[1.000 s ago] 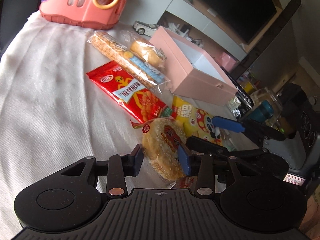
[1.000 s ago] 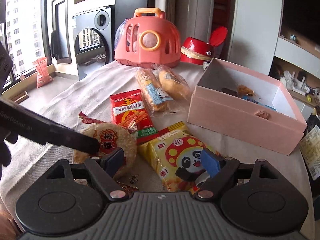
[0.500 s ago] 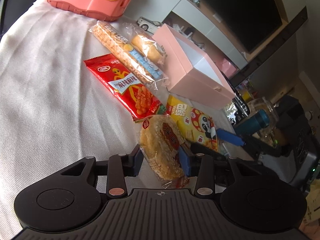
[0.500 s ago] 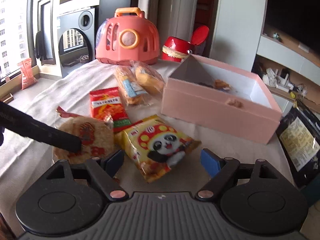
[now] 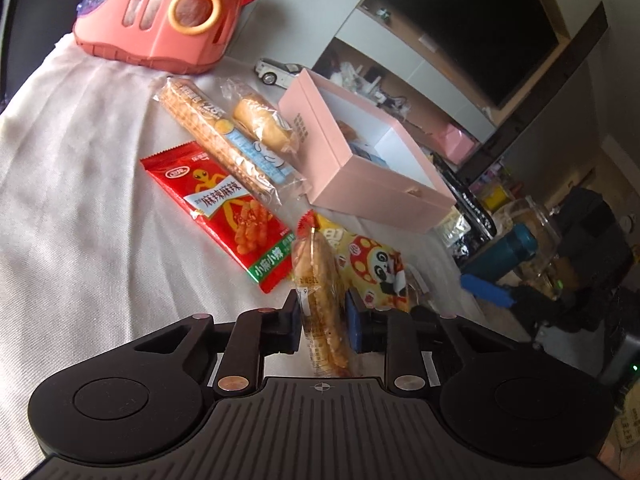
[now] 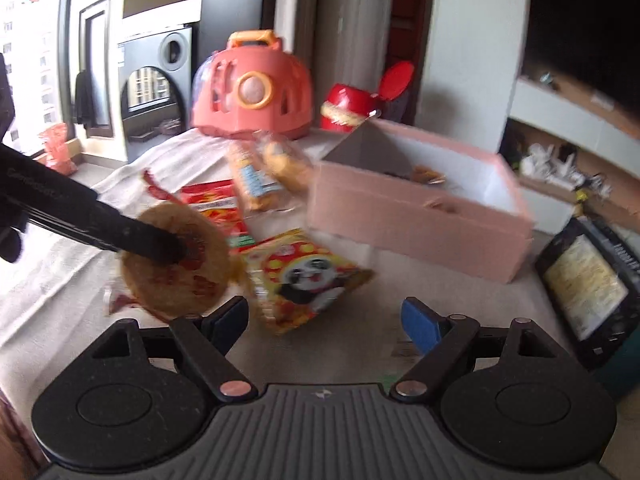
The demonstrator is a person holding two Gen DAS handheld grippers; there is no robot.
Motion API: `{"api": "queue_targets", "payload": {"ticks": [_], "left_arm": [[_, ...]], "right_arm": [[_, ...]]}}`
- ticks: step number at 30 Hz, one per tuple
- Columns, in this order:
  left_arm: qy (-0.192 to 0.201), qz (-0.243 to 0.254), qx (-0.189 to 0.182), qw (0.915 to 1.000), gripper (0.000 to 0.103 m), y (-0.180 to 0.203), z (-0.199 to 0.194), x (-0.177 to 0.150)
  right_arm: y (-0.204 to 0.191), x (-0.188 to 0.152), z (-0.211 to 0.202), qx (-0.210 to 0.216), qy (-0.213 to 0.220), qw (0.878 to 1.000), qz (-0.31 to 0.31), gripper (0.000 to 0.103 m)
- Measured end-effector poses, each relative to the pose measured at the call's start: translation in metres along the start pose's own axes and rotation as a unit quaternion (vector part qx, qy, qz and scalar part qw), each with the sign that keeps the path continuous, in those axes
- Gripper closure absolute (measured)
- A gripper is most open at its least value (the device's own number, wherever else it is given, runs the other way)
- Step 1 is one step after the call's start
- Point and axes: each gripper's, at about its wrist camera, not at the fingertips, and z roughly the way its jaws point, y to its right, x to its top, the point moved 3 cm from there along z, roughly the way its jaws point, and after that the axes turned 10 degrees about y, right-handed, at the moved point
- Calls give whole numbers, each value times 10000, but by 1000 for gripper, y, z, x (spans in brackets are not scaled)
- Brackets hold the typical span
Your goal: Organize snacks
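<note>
My left gripper (image 5: 324, 314) is closing its jaws on a round rice cracker in a clear wrapper (image 5: 320, 280). Both pads press its faces and it stands on edge, off the cloth. The right wrist view shows the same cracker (image 6: 192, 280) raised on a black finger (image 6: 120, 232) of the left gripper. My right gripper (image 6: 326, 320) is open, with the yellow panda packet (image 6: 304, 276) lying just beyond its fingertips, untouched. The open pink box (image 5: 372, 172) sits behind, with a few snacks inside. A red snack packet (image 5: 228, 212), a long biscuit pack (image 5: 216, 140) and a wrapped bun (image 5: 264, 124) lie on the cloth.
A white cloth (image 5: 80, 200) covers the table. A pink toy carrier (image 5: 160, 12) and a red jar (image 6: 352, 112) stand at the back, with a toy car (image 5: 276, 72) near the box. A dark packet (image 6: 588, 276) and a teal bottle (image 5: 504, 252) are at the right edge.
The left jaws closed onto the rice cracker, which went from flat to on edge and rose off the cloth. The right gripper shifted sideways, so the panda packet now lies ahead of it.
</note>
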Motion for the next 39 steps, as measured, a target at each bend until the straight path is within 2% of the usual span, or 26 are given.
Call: {"api": "queue_targets", "payload": {"ticks": [3, 5, 7, 9, 12, 14, 17, 21, 26, 29, 32, 39], "left_arm": [[-168, 56, -163, 9997, 81, 6, -8, 0], [-296, 169, -300, 9990, 81, 15, -14, -2], [-439, 378, -336, 9978, 81, 24, -16, -5], [-465, 478, -254, 9975, 81, 28, -14, -8], [-331, 289, -82, 9990, 80, 23, -5, -8], [-168, 177, 28, 9997, 80, 17, 1, -6], [-14, 23, 37, 10000, 79, 12, 9, -5], [27, -98, 31, 9999, 75, 6, 21, -9], [-288, -188, -138, 9993, 76, 5, 32, -20], [-562, -726, -338, 9952, 79, -2, 36, -21], [-469, -627, -326, 9964, 79, 2, 29, -20], [-357, -269, -558, 9974, 79, 25, -1, -22]], "right_arm": [[20, -11, -6, -483, -188, 9985, -162, 18], [29, -23, -9, -638, -387, 9971, -140, 18], [35, -33, -10, -576, -588, 9966, 60, 18], [40, -39, -11, -512, -613, 9958, 442, 17], [47, -39, -2, -343, -778, 9910, 1034, 13], [45, -36, 4, -354, -812, 9889, 1194, 9], [39, -36, 10, -367, -865, 9900, 1057, 6], [37, -42, 7, -385, -682, 9914, 1052, 3], [38, -42, 7, -354, -632, 9912, 1106, 0], [39, -41, 7, -321, -696, 9909, 1104, 0], [39, -41, 8, -303, -715, 9911, 1078, 0], [37, -41, 8, -290, -697, 9919, 1025, 0]]}}
